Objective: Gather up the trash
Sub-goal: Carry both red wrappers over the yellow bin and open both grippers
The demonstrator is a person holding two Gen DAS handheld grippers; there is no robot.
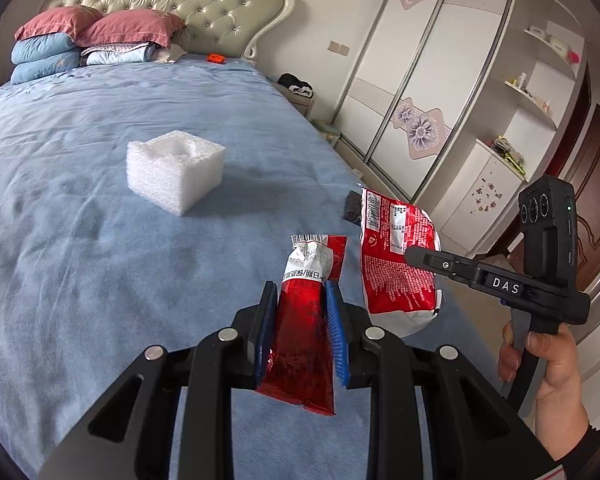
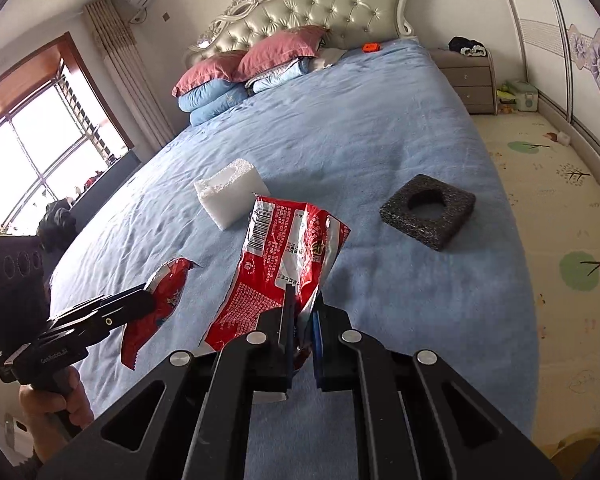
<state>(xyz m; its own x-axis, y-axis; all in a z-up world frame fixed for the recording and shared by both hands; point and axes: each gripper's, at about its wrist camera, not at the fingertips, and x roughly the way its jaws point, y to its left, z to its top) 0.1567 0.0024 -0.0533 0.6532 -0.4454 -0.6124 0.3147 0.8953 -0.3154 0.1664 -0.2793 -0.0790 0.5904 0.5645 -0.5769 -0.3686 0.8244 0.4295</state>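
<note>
My left gripper [image 1: 300,292] is shut on a small red and white wrapper [image 1: 304,320] and holds it above the blue bed; it also shows in the right wrist view [image 2: 151,300], where the small wrapper [image 2: 159,304] hangs from it. My right gripper [image 2: 302,300] is shut on a large red snack bag [image 2: 283,268], also held above the bed. In the left wrist view the right gripper [image 1: 410,254] pinches that bag [image 1: 396,256] at the right. A white foam block [image 1: 175,170] lies on the bed, also in the right wrist view [image 2: 231,192]. A black foam square with a round hole [image 2: 428,210] lies to the right.
The blue bedspread [image 1: 79,200] covers a wide bed with stacked pillows [image 1: 95,36] at the headboard. A small orange object [image 2: 370,47] lies near the pillows. A nightstand [image 2: 470,80] and sliding wardrobe [image 1: 420,72] stand right of the bed. A patterned floor mat [image 2: 560,220] runs alongside.
</note>
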